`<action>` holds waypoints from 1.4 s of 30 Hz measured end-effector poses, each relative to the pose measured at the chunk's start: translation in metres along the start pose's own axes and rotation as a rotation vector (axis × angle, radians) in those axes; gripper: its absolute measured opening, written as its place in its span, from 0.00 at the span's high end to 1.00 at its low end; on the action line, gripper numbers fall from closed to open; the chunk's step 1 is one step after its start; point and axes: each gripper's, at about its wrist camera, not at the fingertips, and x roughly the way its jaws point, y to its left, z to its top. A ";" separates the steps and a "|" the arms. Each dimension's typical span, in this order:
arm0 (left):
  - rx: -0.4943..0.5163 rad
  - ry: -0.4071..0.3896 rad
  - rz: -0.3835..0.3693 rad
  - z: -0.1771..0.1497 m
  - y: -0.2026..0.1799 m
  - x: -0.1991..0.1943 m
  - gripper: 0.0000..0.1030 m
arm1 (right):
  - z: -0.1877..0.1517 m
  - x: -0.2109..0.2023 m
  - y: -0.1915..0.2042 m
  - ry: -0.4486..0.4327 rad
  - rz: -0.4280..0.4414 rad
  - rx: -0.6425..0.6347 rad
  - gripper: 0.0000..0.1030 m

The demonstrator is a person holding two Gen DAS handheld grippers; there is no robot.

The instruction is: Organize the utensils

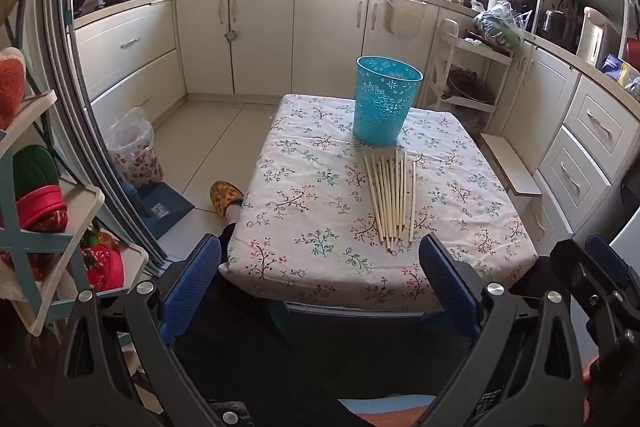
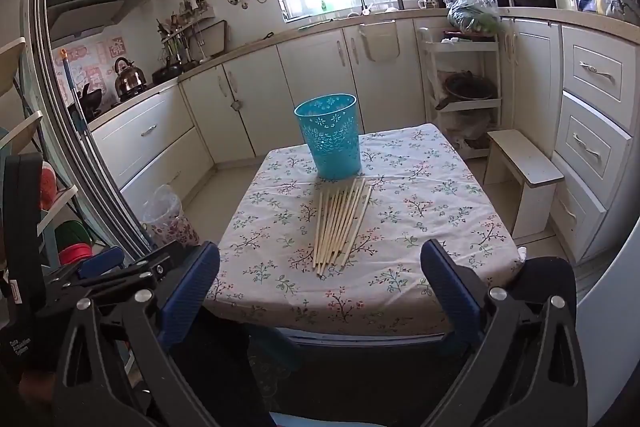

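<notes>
Several wooden chopsticks [image 1: 390, 199] lie side by side on the floral tablecloth [image 1: 304, 187], just in front of an upright turquoise perforated cup [image 1: 386, 101]. In the right wrist view the chopsticks [image 2: 340, 227] lie in front of the cup [image 2: 330, 137] too. My left gripper [image 1: 320, 283] is open and empty, held back at the table's near edge. My right gripper [image 2: 320, 283] is open and empty too, also short of the near edge. The right gripper shows at the lower right of the left wrist view [image 1: 592, 279].
The small table [image 2: 420, 211] stands in a kitchen with cream cabinets [image 1: 260, 35] around it. A white stool [image 2: 524, 167] is at the table's right. A lined bin [image 1: 134, 151] and a slippered foot [image 1: 226, 197] are on the floor at the left. Shelves [image 1: 36, 187] stand at far left.
</notes>
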 end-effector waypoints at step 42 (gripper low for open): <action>-0.013 -0.012 -0.005 -0.008 -0.001 -0.003 0.07 | -0.004 -0.005 0.004 -0.016 0.031 -0.047 0.06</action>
